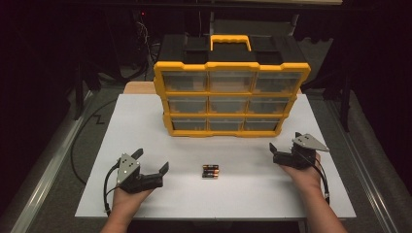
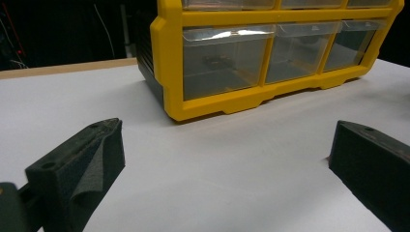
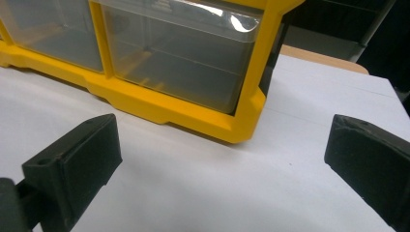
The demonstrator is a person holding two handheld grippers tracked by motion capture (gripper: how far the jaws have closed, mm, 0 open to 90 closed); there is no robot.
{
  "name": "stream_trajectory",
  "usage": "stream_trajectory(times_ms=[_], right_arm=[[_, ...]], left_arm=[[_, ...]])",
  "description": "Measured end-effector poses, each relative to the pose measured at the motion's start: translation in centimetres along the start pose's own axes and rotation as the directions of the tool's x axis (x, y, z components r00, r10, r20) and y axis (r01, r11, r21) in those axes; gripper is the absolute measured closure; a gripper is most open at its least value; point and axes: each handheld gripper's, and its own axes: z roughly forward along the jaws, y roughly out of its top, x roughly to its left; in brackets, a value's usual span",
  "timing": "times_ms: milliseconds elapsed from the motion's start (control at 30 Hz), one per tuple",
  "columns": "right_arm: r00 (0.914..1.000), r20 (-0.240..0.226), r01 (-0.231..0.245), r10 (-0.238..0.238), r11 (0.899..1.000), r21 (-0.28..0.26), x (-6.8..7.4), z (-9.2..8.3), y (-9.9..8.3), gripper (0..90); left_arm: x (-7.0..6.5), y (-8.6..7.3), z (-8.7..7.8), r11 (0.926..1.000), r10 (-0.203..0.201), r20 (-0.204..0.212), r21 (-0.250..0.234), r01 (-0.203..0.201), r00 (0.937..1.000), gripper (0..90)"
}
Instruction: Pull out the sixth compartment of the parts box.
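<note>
Batteries [image 1: 210,171] at lower centre, both grippers spread wide and empty.

High view: left gripper [image 1: 153,162] at lower left, right gripper [image 1: 284,141] at right, jaws apart on each, nothing held; batteries lying side by side between them, well in front of the yellow organiser [image 1: 231,99] at centre. Left gripper view: jaws wide apart at the bottom corners, bare table [image 2: 217,159] between, organiser's lower drawers at upper right. Right gripper view: jaws likewise released, organiser's corner at upper centre. Likely light, hard, smooth and prone to roll; best pinched one at a time across the middle of the barrel.
</note>
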Motion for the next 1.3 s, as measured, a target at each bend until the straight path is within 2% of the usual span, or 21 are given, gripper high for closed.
stream_trajectory(times_ms=[233, 400, 433, 467, 633, 700, 733, 767, 833, 867, 900, 933, 1067, 1133, 1200, 1233, 1267, 1300], right_arm=[[0.9961, 0.023, 0.086, -0.086, 0.996, -0.001, 0.2, -0.4, 0.0, 0.9], [0.9845, 0.032, 0.172, -0.172, 0.985, 0.009, 0.6, -0.4, -0.1, 0.9], [0.9845, 0.032, 0.172, -0.172, 0.985, 0.009, 0.6, -0.4, -0.1, 0.9], [0.978, 0.029, 0.206, -0.206, 0.978, 0.017, 0.8, -0.3, -0.2, 0.9], [0.9595, 0.028, 0.279, -0.28, 0.96, 0.034, 1.3, -0.2, -0.4, 0.9], [0.9481, 0.029, 0.315, -0.317, 0.948, 0.042, 1.5, -0.1, -0.5, 0.9], [0.9481, 0.029, 0.315, -0.317, 0.948, 0.042, 1.5, -0.1, -0.5, 0.9], [0.9353, 0.031, 0.351, -0.353, 0.935, 0.056, 1.7, 0.0, -0.7, 0.9], [0.9253, 0.031, 0.375, -0.378, 0.925, 0.063, 1.9, 0.1, -0.7, 0.9], [0.9253, 0.031, 0.375, -0.378, 0.925, 0.063, 1.9, 0.1, -0.7, 0.9], [0.9072, 0.04, 0.416, -0.419, 0.907, 0.07, 2.1, 0.1, -0.8, 0.9], [0.8986, 0.045, 0.433, -0.436, 0.899, 0.073, 2.2, 0.1, -0.8, 0.9], [0.8745, 0.061, 0.476, -0.481, 0.875, 0.085, 2.3, 0.1, -0.9, 0.9], [0.8585, 0.076, 0.5, -0.507, 0.861, 0.094, 2.4, 0.0, -0.9, 0.9], [0.8361, 0.1, 0.53, -0.539, 0.841, 0.103, 2.5, -0.1, -0.9, 0.9], [0.8361, 0.1, 0.53, -0.539, 0.841, 0.103, 2.5, -0.1, -0.9, 0.9], [0.8203, 0.114, 0.551, -0.561, 0.828, 0.108, 2.5, -0.2, -0.9, 0.9], [0.8153, 0.12, 0.556, -0.566, 0.824, 0.112, 2.6, -0.2, -1.0, 0.9]], left_arm=[[0.0, 0.0, -0.1, 1.0, 0.0, -0.003, -0.007, 0.0, 1.0, 0.5], [0.0, 0.0, -0.1, 0.9999, -0.004, 0.001, -0.013, 0.004, 1.0, 0.5], [0.0, 0.0, -0.1, 0.9999, -0.004, 0.001, -0.013, 0.004, 1.0, 0.5], [-0.1, 0.0, -0.1, 0.9998, -0.002, 0.003, -0.021, 0.002, 1.0, 0.5], [-0.1, 0.0, -0.1, 0.9998, 0.001, 0.006, -0.02, 0.0, 1.0, 0.5], [-0.1, 0.0, -0.1, 0.9998, 0.0, 0.007, -0.017, 0.0, 1.0, 0.4], [-0.1, 0.0, -0.1, 0.9998, 0.0, 0.007, -0.017, 0.0, 1.0, 0.5], [-0.1, 0.0, -0.1, 0.9998, -0.002, 0.008, -0.018, 0.002, 1.0, 0.5], [-0.1, 0.0, -0.1, 0.9998, 0.003, 0.009, -0.021, -0.003, 1.0, 0.5], [-0.1, 0.0, -0.1, 0.9998, 0.003, 0.009, -0.021, -0.003, 1.0, 0.5], [-0.1, 0.0, -0.1, 0.9998, 0.002, 0.01, -0.021, -0.002, 0.9999, 0.5], [-0.1, 0.0, -0.1, 0.9998, 0.002, 0.01, -0.021, -0.002, 0.9999, 0.5], [-0.1, 0.0, -0.1, 0.9998, 0.001, 0.012, -0.022, -0.001, 0.9999, 0.5], [-0.1, 0.0, -0.1, 0.9998, 0.001, 0.013, -0.021, -0.001, 0.9999, 0.5], [-0.1, 0.0, -0.1, 0.9998, 0.003, 0.014, -0.022, -0.002, 0.9999, 0.5], [-0.1, 0.0, -0.1, 0.9997, 0.004, 0.014, -0.022, -0.003, 0.9999, 0.5], [-0.1, 0.0, -0.1, 0.9997, 0.006, 0.012, -0.022, -0.006, 0.9999, 0.5], [-0.1, 0.0, -0.1, 0.9997, 0.007, 0.011, -0.022, -0.007, 0.9999, 0.5]])
